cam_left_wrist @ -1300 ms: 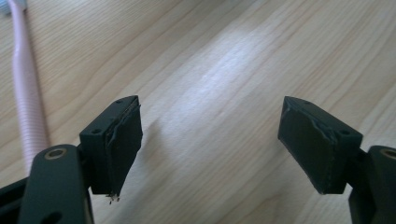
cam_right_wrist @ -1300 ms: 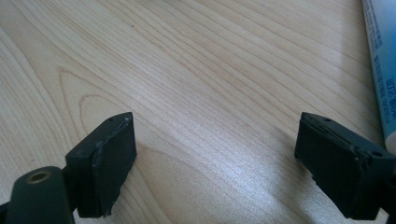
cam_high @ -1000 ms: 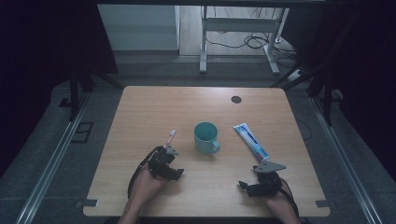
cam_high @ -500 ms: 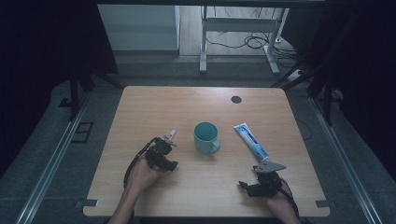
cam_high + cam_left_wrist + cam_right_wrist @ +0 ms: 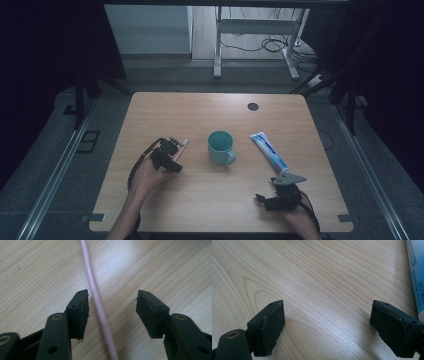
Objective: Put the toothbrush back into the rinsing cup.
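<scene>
Left gripper view: tongs [image 5: 112, 301] closing astride toothbrush [image 5: 96, 297], untouched.

Toothbrush [image 5: 181, 150] is lying on the table [image 5: 210, 195], left of the mug [image 5: 220, 147], which is sitting mid-table. Toothpaste tube [image 5: 268, 151] is lying right of the mug, apart from it. Left gripper [image 5: 170, 156] is sitting over the toothbrush, handle running between its jaws. Right gripper [image 5: 280, 192] is resting near the front edge, just before the tube's near end.

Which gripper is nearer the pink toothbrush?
Left. The left gripper straddles the pink toothbrush, its jaws closing in but not yet pressing. The right gripper sits across the table, past the teal mug.
</scene>
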The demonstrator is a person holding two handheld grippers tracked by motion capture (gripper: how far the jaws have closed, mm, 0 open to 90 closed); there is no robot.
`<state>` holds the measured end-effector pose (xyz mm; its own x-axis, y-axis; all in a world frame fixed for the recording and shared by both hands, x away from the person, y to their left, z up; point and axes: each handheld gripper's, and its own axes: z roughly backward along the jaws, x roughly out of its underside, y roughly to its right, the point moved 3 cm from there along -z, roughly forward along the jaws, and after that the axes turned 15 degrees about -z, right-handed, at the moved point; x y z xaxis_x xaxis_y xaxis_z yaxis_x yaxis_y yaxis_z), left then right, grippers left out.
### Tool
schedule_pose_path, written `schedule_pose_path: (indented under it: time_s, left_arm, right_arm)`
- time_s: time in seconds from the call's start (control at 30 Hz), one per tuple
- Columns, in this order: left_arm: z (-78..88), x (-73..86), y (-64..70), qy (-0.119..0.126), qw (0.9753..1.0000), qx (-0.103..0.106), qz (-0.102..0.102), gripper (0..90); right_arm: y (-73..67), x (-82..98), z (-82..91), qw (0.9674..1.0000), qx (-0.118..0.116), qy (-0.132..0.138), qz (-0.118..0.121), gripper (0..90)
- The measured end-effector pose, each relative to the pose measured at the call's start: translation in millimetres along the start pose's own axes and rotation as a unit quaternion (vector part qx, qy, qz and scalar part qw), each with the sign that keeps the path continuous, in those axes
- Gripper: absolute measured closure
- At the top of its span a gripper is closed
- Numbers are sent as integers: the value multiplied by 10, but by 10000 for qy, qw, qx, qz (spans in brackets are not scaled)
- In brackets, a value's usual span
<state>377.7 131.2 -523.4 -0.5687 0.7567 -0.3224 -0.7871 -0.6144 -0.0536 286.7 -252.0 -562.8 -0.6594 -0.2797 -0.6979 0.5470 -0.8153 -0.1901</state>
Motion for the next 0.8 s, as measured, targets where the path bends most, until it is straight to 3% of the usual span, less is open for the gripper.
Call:
schedule_pose_path:
  time_s: [0.53,0.8]
  left_arm:
    - [-51,-85,-225,-619,9978,215,67,566]
    - [-62,-172,-296,-734,9969,279,110,621]
  right_arm:
    - [0,0,1,10000,0,-5,-1,123]
    - [-1,0,1,10000,-4,-5,-3,123]
